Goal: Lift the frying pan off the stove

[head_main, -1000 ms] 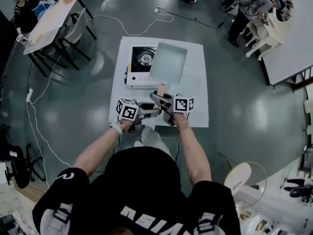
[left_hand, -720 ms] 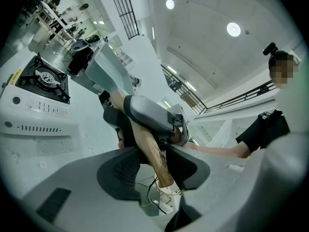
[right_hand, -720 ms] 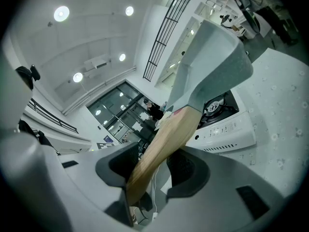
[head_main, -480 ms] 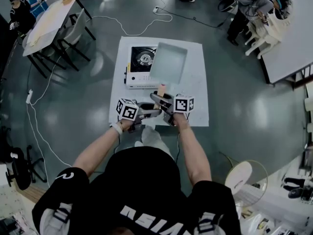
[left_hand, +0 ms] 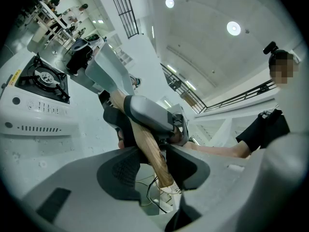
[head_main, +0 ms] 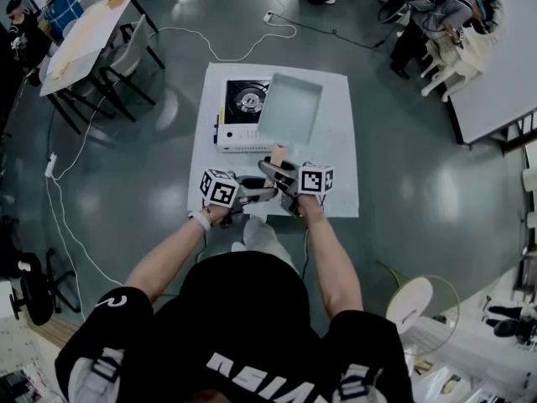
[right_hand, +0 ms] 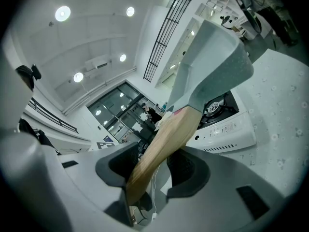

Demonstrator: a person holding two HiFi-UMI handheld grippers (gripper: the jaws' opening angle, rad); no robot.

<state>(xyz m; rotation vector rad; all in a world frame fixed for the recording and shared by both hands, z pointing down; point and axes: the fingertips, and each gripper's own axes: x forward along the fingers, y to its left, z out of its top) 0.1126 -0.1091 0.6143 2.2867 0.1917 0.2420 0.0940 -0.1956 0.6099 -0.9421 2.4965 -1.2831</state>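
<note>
A square grey frying pan (head_main: 289, 107) with a wooden handle (head_main: 277, 154) hangs tilted in the air, overlapping the right part of a white portable gas stove (head_main: 237, 114) on the white table (head_main: 336, 175). Both grippers clamp the handle. My right gripper (head_main: 270, 171) is shut on it nearer the pan, and my left gripper (head_main: 265, 194) is shut on its end. In the left gripper view the handle (left_hand: 150, 151) runs between the pads of the left gripper (left_hand: 154, 166). In the right gripper view the handle (right_hand: 164, 141) crosses the right gripper (right_hand: 153, 170), with the pan (right_hand: 210, 66) raised above the stove (right_hand: 224, 127).
The stove's burner (head_main: 248, 101) shows uncovered at the pan's left. Around the white table is grey floor with a cable (head_main: 226, 53). A long table with chairs (head_main: 84, 36) stands far left, and another table with a person (head_main: 436, 15) far right.
The pan and both grippers have stayed put. Only a person at the far-left table has shifted.
</note>
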